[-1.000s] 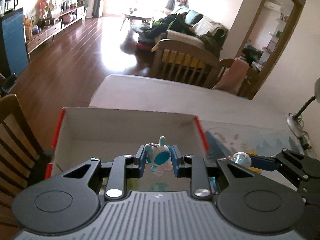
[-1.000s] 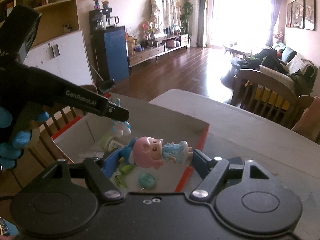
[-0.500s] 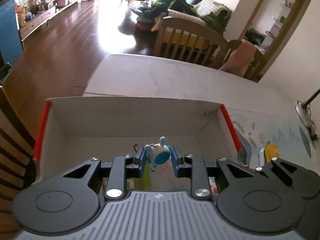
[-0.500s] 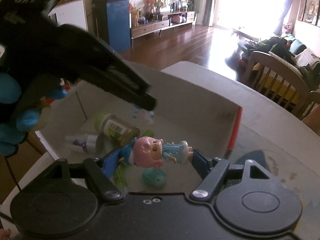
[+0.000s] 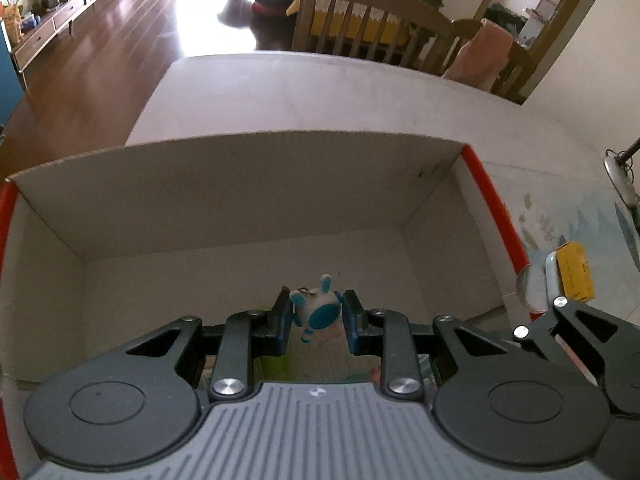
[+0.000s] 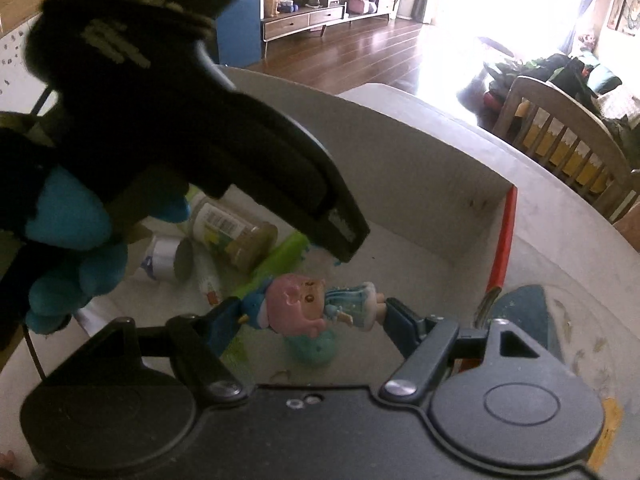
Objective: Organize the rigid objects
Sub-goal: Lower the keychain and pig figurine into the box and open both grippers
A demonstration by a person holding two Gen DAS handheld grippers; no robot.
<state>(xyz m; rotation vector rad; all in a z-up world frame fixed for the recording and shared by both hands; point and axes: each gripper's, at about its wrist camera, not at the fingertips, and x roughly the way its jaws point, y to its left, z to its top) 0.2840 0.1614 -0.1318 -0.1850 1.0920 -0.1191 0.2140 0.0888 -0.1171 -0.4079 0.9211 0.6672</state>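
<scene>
My left gripper (image 5: 316, 320) is shut on a small white and blue rabbit keychain figure (image 5: 318, 312), held low inside the cardboard box (image 5: 240, 184) with red edges. In the right wrist view my right gripper (image 6: 312, 312) is shut on a pink-headed doll (image 6: 308, 306) in a light blue dress, lying crosswise between the pads, above the box floor. The left gripper's black body (image 6: 200, 132) crosses that view at upper left, with a blue-gloved hand (image 6: 76, 248) on it.
In the box lie a jar with a barcode label (image 6: 234, 232), a white bottle (image 6: 164, 254), a green tube (image 6: 280, 256) and a teal round toy (image 6: 314, 350). A yellow box (image 5: 574, 276) sits on the patterned mat at right. Wooden chairs (image 5: 368, 12) stand behind the table.
Both grippers have come down into the box with their toys still held. The box walls now fill more of both views, and the left gripper looms larger in the right wrist view.
</scene>
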